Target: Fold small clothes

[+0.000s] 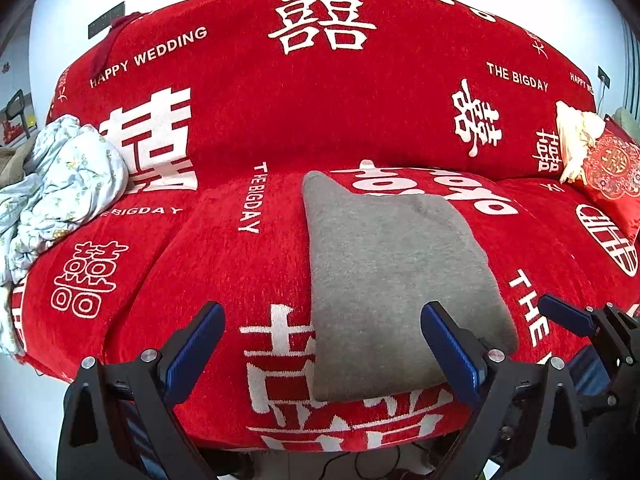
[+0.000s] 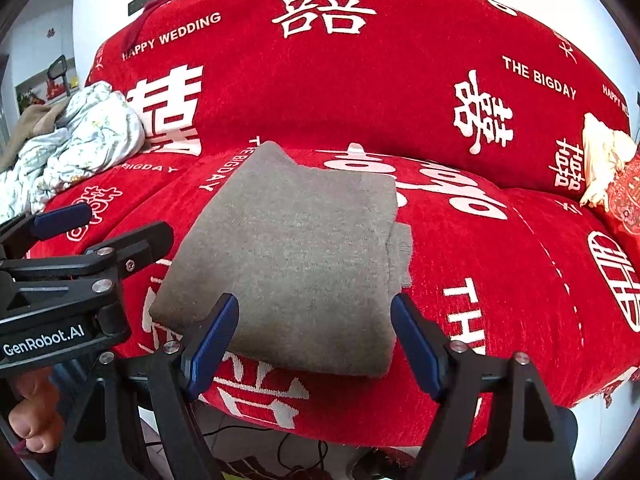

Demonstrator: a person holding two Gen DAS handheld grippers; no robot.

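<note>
A: From the left wrist view we look at a red chenille-covered sofa (image 1: 248,272) printed with white double-happiness characters and the words "HAPPY WEDDING" and "THE BIGDAY", with a pale wall behind it.

B: On the seat we see the folded grey knitted garment (image 1: 392,280), lying flat as a long rectangle that reaches the seat's front edge. A crumpled pale blue floral cloth (image 1: 60,192) is heaped at the left end, and a red embroidered cushion (image 1: 612,172) leans at the right end with a cream cloth (image 1: 576,140) beside it.

A: Our left gripper (image 1: 322,344) has its blue-padded jaws spread wide. Its right finger overlaps the grey garment's near right part in the picture, but we cannot tell whether it touches; nothing is pinched. The right gripper (image 1: 568,316) shows at the right edge.

B: In the right wrist view we meet the same sofa, the grey garment (image 2: 296,248) folded in layers in the middle of the seat, a ribbed edge peeking out at its right side.

A: The right gripper (image 2: 314,336) stands wide apart, astride the garment's near edge, gripping nothing. The left gripper (image 2: 112,224) sits at the left, labelled "GenRobot.AI", with a person's fingers (image 2: 36,428) below it.
</note>
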